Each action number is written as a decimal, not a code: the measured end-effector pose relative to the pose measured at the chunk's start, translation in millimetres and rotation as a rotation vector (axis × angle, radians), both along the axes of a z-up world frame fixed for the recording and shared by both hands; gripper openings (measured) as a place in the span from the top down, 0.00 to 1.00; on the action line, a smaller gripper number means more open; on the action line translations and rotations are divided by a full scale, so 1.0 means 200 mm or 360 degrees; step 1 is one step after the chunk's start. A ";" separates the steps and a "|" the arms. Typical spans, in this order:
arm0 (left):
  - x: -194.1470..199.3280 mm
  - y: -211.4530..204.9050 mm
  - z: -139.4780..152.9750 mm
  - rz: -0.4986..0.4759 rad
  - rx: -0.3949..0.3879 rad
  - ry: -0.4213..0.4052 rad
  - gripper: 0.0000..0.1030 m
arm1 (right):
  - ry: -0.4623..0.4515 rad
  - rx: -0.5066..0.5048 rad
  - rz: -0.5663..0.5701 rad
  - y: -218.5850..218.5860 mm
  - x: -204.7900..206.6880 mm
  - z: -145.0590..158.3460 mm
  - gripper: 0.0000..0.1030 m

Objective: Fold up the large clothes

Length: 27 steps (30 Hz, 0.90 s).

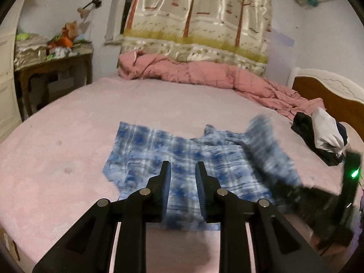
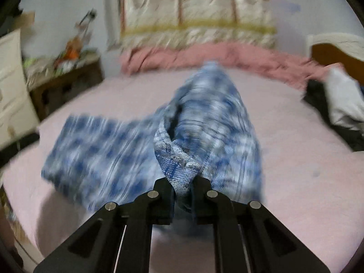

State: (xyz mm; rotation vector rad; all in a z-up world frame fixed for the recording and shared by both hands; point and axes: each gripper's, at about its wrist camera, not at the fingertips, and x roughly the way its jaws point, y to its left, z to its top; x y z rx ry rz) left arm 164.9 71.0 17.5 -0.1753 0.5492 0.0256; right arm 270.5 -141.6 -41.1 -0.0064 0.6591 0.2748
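On the pink bed sheet (image 1: 68, 118) lies a blue plaid garment (image 1: 159, 150), partly spread flat. Above its near edge hovers the left gripper (image 1: 183, 170), jaws slightly apart with nothing between them. Beside it, the right gripper (image 2: 183, 182) pinches a bunched fold of that garment, lifting it off the bed.

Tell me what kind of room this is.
A bedroom, most likely: a wide bed with a pink sheet, a rumpled pink quilt along its far side, and a curtain printed with trees behind.
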 end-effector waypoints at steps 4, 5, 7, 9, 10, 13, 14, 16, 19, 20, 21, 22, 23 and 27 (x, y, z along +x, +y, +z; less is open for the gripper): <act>-0.02 0.03 -0.07 0.0011 -0.0027 0.0039 0.79 | 0.0124 -0.0059 0.0062 0.08 -0.01 -0.12 0.88; -0.02 0.03 -0.09 0.0013 -0.0023 0.0052 0.79 | 0.0114 -0.0049 0.0061 0.08 -0.02 -0.11 0.88; -0.02 0.03 -0.13 0.0013 -0.0028 0.0071 0.79 | 0.0123 -0.0013 0.0070 0.05 -0.03 -0.11 0.87; -0.02 0.03 -0.15 0.0005 -0.0043 0.0076 0.79 | 0.0119 0.0034 0.0074 0.02 -0.05 -0.09 0.86; -0.03 0.03 -0.15 0.0005 -0.0042 0.0074 0.76 | 0.0120 0.0053 0.0076 0.00 -0.06 -0.09 0.85; -0.04 0.06 -0.17 0.0042 -0.0006 0.0074 0.60 | 0.0123 0.0112 0.0104 -0.06 -0.10 -0.06 0.82; -0.04 0.07 -0.18 0.0062 0.0006 0.0077 0.59 | 0.0121 0.0118 0.0109 -0.07 -0.11 -0.04 0.81; -0.04 0.10 -0.20 0.0089 0.0012 0.0093 0.58 | 0.0108 0.0115 0.0119 -0.06 -0.14 -0.02 0.81; -0.04 0.16 -0.22 0.0139 0.0013 0.0110 0.51 | 0.0079 0.0124 0.0146 -0.07 -0.19 0.01 0.81; -0.04 0.17 -0.23 0.0158 0.0022 0.0121 0.49 | 0.0068 0.0139 0.0163 -0.07 -0.21 0.02 0.80; -0.04 0.19 -0.25 0.0178 0.0031 0.0131 0.44 | 0.0057 0.0151 0.0172 -0.08 -0.22 0.04 0.80; -0.04 0.21 -0.26 0.0201 0.0038 0.0139 0.39 | 0.0038 0.0167 0.0179 -0.09 -0.24 0.06 0.78; -0.04 0.23 -0.27 0.0220 0.0039 0.0150 0.37 | 0.0025 0.0173 0.0175 -0.09 -0.25 0.07 0.76; -0.02 0.28 -0.31 0.0219 -0.0012 0.0211 0.25 | -0.0052 0.0096 0.0053 -0.09 -0.21 0.09 0.57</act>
